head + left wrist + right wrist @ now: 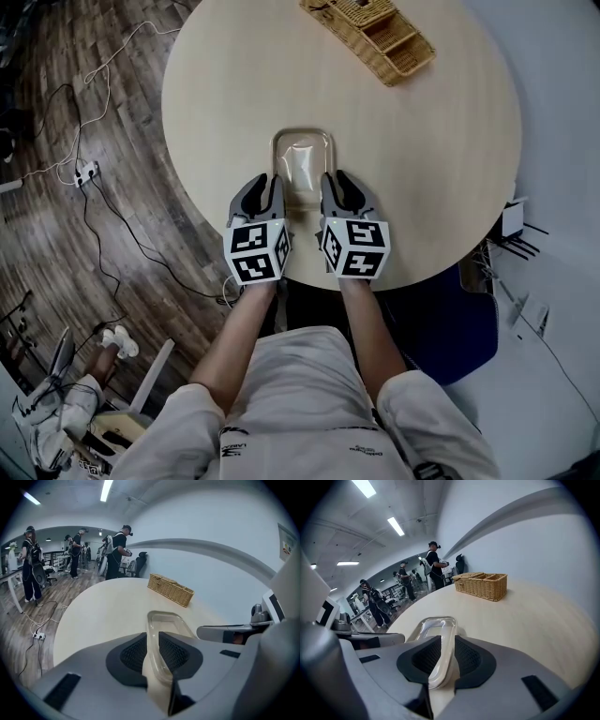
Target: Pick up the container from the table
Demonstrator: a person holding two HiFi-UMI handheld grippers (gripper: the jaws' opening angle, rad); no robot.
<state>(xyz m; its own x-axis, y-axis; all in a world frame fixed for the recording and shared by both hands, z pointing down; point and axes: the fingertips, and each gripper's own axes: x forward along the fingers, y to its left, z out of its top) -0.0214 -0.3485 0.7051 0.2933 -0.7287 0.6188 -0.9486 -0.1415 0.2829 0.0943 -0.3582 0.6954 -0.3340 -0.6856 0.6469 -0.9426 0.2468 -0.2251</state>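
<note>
Presently the clear container point(302, 161) is seen near the front edge of the round table point(441, 141). Its left wall is pinched between the jaws of the left gripper point(269, 190), its right wall by the right gripper point(336, 187). A wicker basket point(373, 34) is set well apart.
</note>
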